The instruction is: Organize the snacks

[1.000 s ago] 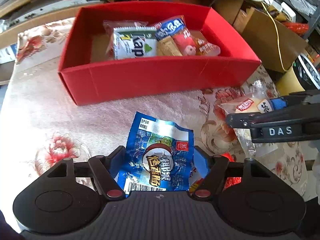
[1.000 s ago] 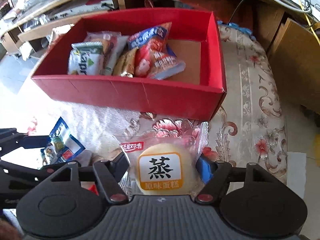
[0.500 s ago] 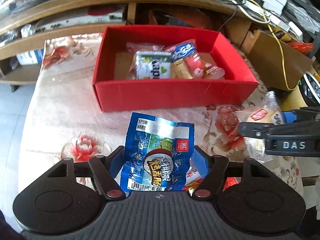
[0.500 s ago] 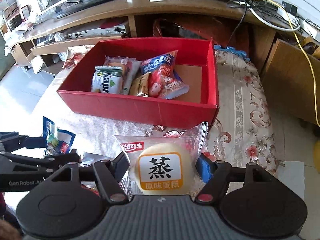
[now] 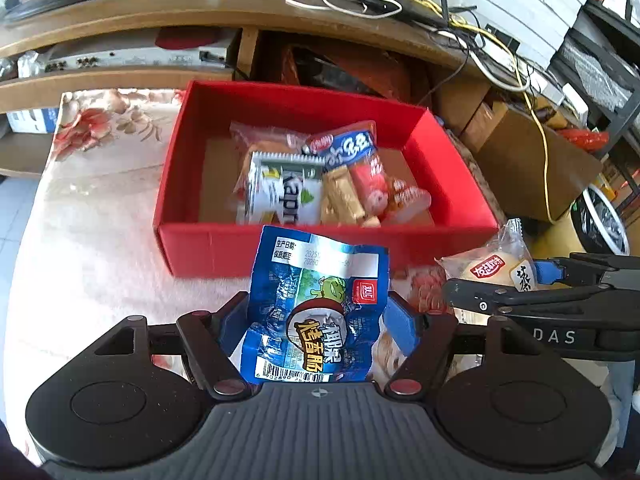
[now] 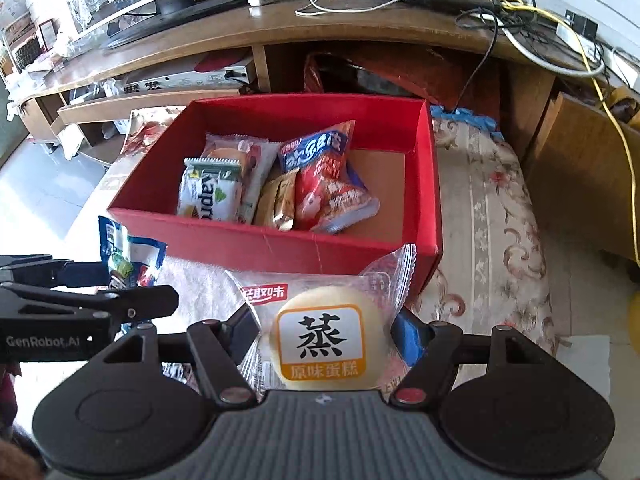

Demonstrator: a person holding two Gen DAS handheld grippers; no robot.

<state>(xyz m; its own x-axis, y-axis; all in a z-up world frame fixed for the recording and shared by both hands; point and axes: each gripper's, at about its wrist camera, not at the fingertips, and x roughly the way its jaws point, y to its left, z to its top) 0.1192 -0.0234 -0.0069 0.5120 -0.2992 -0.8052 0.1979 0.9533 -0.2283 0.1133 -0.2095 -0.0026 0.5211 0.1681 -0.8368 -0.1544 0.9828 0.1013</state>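
A red box [image 5: 224, 248] [image 6: 424, 184] stands on the floral tablecloth and holds several snack packs, among them a white and green wafer pack [image 5: 286, 194] [image 6: 210, 196]. My left gripper [image 5: 316, 316] is shut on a blue sausage snack pack [image 5: 316, 308], held above the table in front of the box; it also shows in the right wrist view [image 6: 128, 256]. My right gripper [image 6: 322, 330] is shut on a steamed cake pack [image 6: 320, 332], held in front of the box's near right corner; it also shows in the left wrist view [image 5: 496, 268].
A wooden TV bench [image 6: 280, 28] with cables runs behind the table. A brown cardboard box [image 5: 532, 160] stands on the floor to the right. The table's left part [image 5: 88, 240] and right strip [image 6: 488, 216] are covered by the cloth.
Both grippers have risen with their packs, so the box looks smaller and its inside shows more from above. Both stay shut on their packs.
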